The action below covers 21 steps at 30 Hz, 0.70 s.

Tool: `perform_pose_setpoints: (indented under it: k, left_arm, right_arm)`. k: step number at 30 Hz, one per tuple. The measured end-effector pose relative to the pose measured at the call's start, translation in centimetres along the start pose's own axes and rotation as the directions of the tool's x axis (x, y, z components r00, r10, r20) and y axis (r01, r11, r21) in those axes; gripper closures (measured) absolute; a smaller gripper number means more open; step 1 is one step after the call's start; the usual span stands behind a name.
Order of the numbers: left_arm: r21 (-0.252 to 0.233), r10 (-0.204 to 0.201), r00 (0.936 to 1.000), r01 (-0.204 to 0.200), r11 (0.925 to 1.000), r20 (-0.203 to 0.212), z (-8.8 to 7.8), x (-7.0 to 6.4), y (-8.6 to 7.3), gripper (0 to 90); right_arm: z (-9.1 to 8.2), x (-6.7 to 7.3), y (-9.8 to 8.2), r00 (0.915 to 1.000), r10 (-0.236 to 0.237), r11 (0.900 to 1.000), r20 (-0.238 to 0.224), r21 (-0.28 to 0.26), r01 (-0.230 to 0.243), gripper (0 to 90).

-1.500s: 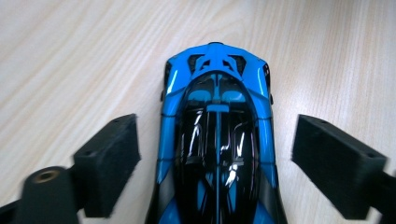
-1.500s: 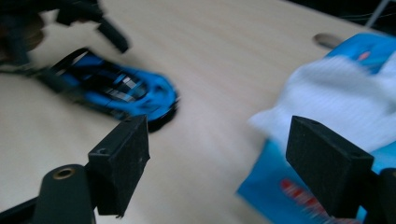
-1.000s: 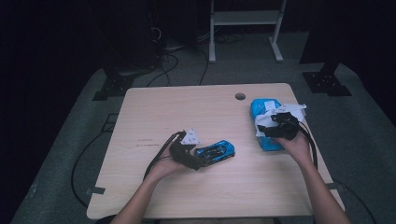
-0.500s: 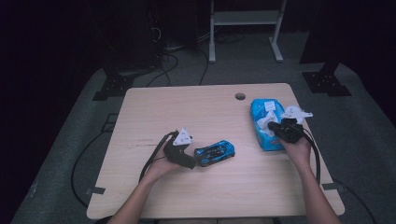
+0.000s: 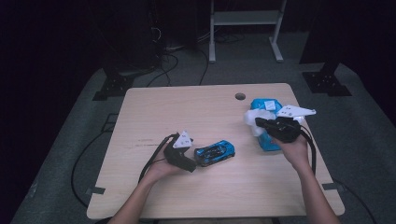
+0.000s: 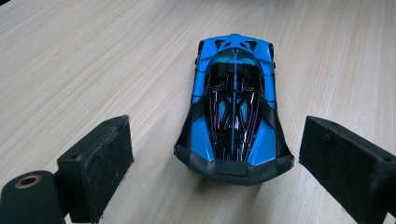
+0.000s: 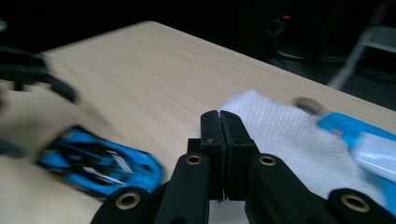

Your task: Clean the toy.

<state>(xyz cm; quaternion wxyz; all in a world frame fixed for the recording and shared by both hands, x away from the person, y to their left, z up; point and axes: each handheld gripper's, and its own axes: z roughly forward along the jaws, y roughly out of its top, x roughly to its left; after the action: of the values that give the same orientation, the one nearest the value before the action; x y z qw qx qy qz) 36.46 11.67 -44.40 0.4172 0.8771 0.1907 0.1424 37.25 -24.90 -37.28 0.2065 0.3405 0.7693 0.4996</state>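
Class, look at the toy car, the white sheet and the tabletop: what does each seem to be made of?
Toy car: glossy blue and black, probably painted plastic or metal; it shines.
White sheet: soft dimpled weave, likely a tissue or wipe.
Tabletop: pale wood-grain, matte, possibly laminate.

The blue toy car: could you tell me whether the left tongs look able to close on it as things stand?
Probably yes. The left tongs stand open with one jaw on either side of the blue toy car's near end, and bare table lies between them with nothing in the way.
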Motion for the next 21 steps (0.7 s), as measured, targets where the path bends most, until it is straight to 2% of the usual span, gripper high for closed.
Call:
perform_pose_setpoints:
  k: [1, 2, 3, 4, 5, 6, 7, 8, 9, 10, 11, 12, 13, 15, 17, 19, 21]
  left_arm:
    - [0.0, 0.0, 1.0, 0.0, 1.0, 0.0, 0.0, 0.0, 0.0, 9.0]
    - [-0.009, -0.006, 1.0, 0.006, 0.9999, 0.0, 0.0, 0.1, 0.0, 9.0]
    - [-0.016, -0.014, 0.9999, 0.014, 0.9998, 0.001, 0.0, 0.1, 0.0, 9.0]
    - [-0.005, -0.016, 0.9999, 0.016, 0.9999, 0.003, -0.1, 0.2, 0.0, 9.0]
    - [-0.005, -0.016, 0.9999, 0.016, 0.9999, 0.003, -0.1, 0.2, 0.0, 9.0]
    - [0.002, -0.012, 0.9999, 0.012, 0.9999, 0.004, 0.0, 0.2, -0.1, 9.0]
    - [0.003, -0.01, 0.9999, 0.01, 0.9999, 0.007, 0.0, 0.1, -0.1, 9.0]
    - [0.004, -0.009, 0.9999, 0.009, 1.0, 0.01, 0.0, 0.1, -0.2, 9.0]
    - [-0.005, -0.007, 0.9998, 0.007, 1.0, 0.019, 0.1, 0.0, -0.2, 9.0]
    - [-0.005, -0.007, 0.9998, 0.007, 1.0, 0.019, 0.1, 0.0, -0.2, 9.0]
    - [-0.007, -0.003, 0.9997, 0.003, 1.0, 0.023, 0.1, 0.0, -0.2, 9.0]
    - [-0.008, 0.003, 0.9996, -0.003, 1.0, 0.028, 0.1, 0.0, -0.2, 9.0]
    - [-0.005, 0.006, 0.9995, -0.006, 1.0, 0.031, 0.1, 0.1, -0.2, 9.0]
    - [0.004, 0.001, 0.9993, -0.001, 1.0, 0.037, 0.2, 0.1, -0.3, 9.0]
    - [0.005, 0.0, 0.9993, 0.0, 1.0, 0.038, 0.3, 0.0, -0.3, 9.0]
    - [0.006, 0.005, 0.9994, -0.006, 1.0, 0.035, 0.2, 0.0, -0.3, 9.0]
    - [0.004, 0.002, 0.9994, -0.002, 1.0, 0.034, 0.1, 0.0, -0.3, 9.0]
  right_arm:
    - [0.0, 0.0, 0.0, 1.0, 0.0, 1.0, 0.0, 0.0, 0.0, 87.9]
    - [0.0, 0.6, 0.3, 0.9997, -0.018, 1.0, -0.015, 0.003, 0.018, 87.8]
    - [0.1, 1.3, 0.5, 0.9983, -0.035, 0.999, -0.047, 0.009, 0.035, 87.9]
    - [0.0, 2.3, 1.0, 0.9942, -0.048, 0.999, -0.096, -0.009, 0.047, 87.9]
    - [0.0, 2.3, 1.0, 0.9942, -0.048, 0.999, -0.096, -0.009, 0.047, 87.9]
    - [-0.1, 2.9, 1.2, 0.9908, -0.045, 0.999, -0.128, -0.016, 0.043, 87.9]
    - [-0.1, 3.5, 1.5, 0.9866, -0.051, 0.999, -0.155, -0.023, 0.048, 88.0]
    - [-0.1, 4.3, 1.9, 0.9813, -0.075, 0.997, -0.177, -0.028, 0.071, 88.0]
    - [0.0, 5.7, 2.5, 0.972, -0.096, 0.995, -0.215, -0.034, 0.091, 88.0]
    - [0.0, 6.3, 2.8, 0.9673, -0.106, 0.994, -0.231, -0.044, 0.098, 88.0]
    - [0.0, 6.3, 2.8, 0.9673, -0.106, 0.994, -0.231, -0.044, 0.098, 88.0]
    - [0.1, 6.7, 3.0, 0.9637, -0.115, 0.993, -0.241, -0.047, 0.107, 88.0]
    - [0.3, 7.4, 3.2, 0.9575, -0.122, 0.992, -0.261, -0.048, 0.113, 87.9]
    - [1.3, 8.5, 3.0, 0.9464, -0.11, 0.994, -0.304, -0.06, 0.096, 87.9]
    - [1.7, 8.8, 2.9, 0.9454, -0.103, 0.994, -0.309, -0.072, 0.085, 87.9]
    - [2.7, 8.9, 2.3, 0.9525, -0.092, 0.993, -0.29, -0.092, 0.068, 87.9]
    - [2.9, 8.7, 2.0, 0.9538, -0.078, 0.994, -0.29, -0.098, 0.051, 87.9]
